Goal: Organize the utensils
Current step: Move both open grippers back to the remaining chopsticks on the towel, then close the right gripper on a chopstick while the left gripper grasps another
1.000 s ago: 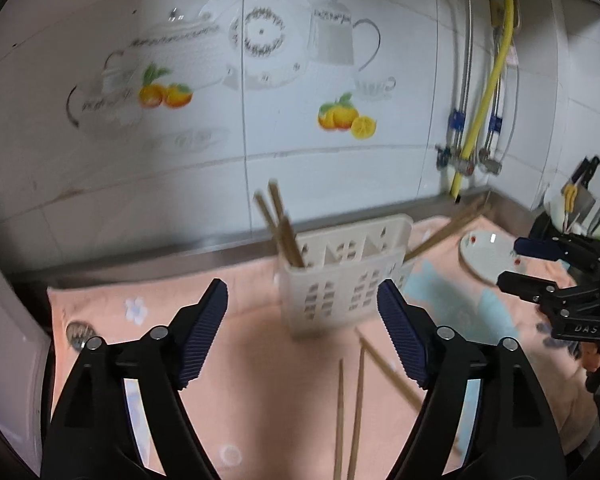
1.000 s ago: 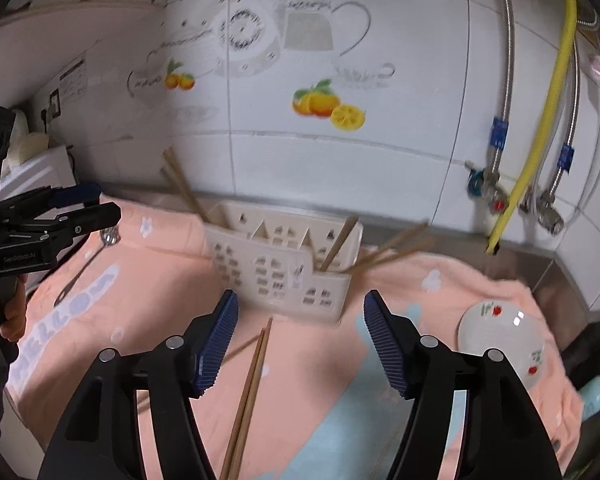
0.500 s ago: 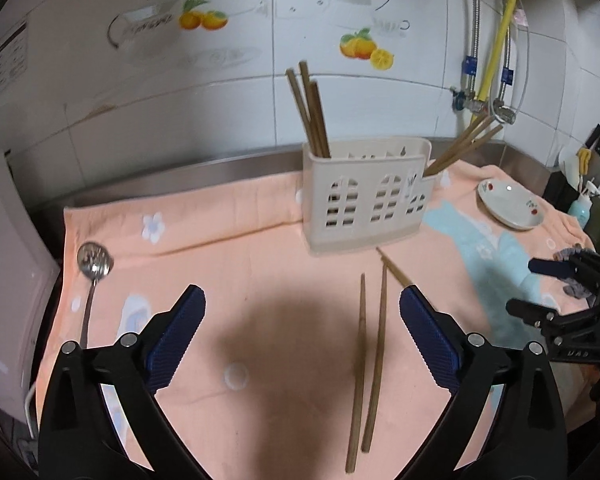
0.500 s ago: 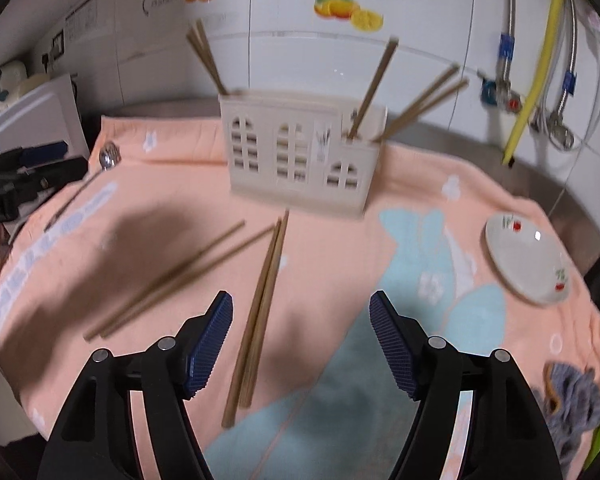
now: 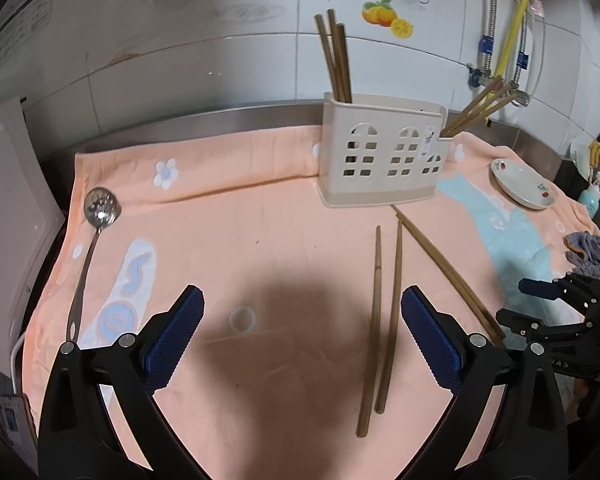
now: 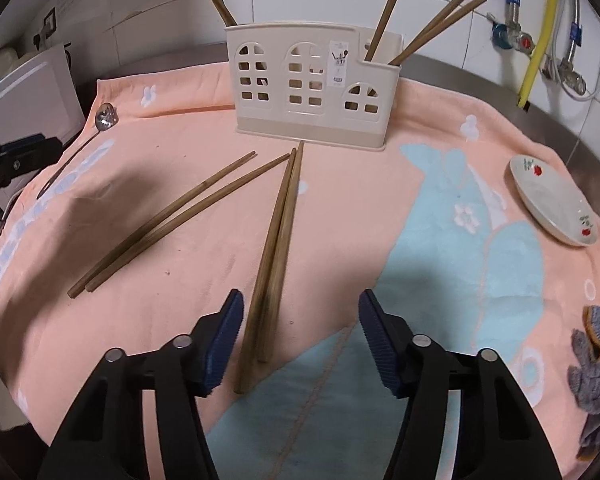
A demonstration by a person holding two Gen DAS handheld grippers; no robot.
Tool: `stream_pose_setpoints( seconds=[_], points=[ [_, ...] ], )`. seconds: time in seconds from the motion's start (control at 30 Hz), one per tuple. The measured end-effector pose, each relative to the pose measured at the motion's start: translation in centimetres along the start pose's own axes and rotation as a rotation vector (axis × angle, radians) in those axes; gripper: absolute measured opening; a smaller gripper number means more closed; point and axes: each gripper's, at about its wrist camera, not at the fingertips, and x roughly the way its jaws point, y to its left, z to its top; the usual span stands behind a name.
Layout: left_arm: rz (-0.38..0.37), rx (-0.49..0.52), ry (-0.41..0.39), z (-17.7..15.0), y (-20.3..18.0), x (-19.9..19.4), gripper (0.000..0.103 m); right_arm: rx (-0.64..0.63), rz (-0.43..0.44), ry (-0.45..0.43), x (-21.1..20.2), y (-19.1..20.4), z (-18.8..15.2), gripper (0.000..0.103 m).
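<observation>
Slotted spoon (image 5: 100,205) far left on towel (image 5: 260,220). Left gripper (image 5: 302,336) wide, nothing between jaws, chopstick pair (image 5: 382,312) just by its right finger. Holder (image 6: 312,80) at back, chopsticks standing inside. Right gripper (image 6: 300,340) closing, half open, second pair (image 6: 274,256) between jaws, untouched. Plate (image 6: 552,200) far right.

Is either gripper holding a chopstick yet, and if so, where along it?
No. The left gripper is open over bare towel. The right gripper is closing with a chopstick pair's thick ends between its fingers, untouched.
</observation>
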Motion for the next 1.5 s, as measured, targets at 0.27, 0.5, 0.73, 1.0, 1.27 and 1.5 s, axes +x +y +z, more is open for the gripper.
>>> stream_pose_setpoints(
  seconds=[0.27,0.5,0.73,1.0,1.27,1.5],
  points=[
    [0.007,-0.026,0.027,-1.2,0.8,0.6,0.098,0.010,0.014,0.015,0.8,0.3,0.2,0.041],
    [0.009,-0.041,0.047,-1.9,1.3,1.1,0.098,0.022,0.021,0.033,1.6,0.5,0.2,0.025],
    [0.009,-0.051,0.066,-2.4,1.4,1.6,0.098,0.004,0.017,0.034,1.9,0.9,0.3,0.019],
    [0.009,-0.051,0.075,-2.7,1.4,1.7,0.098,-0.030,-0.001,0.040,2.5,1.7,0.3,0.013],
    [-0.007,-0.036,0.092,-3.3,1.0,2.2,0.098,-0.034,-0.022,0.020,2.4,1.7,0.0,0.007],
    [-0.047,-0.003,0.112,-4.2,-0.4,2.7,0.097,-0.007,-0.024,0.009,1.9,0.9,-0.4,0.006]
  ],
)
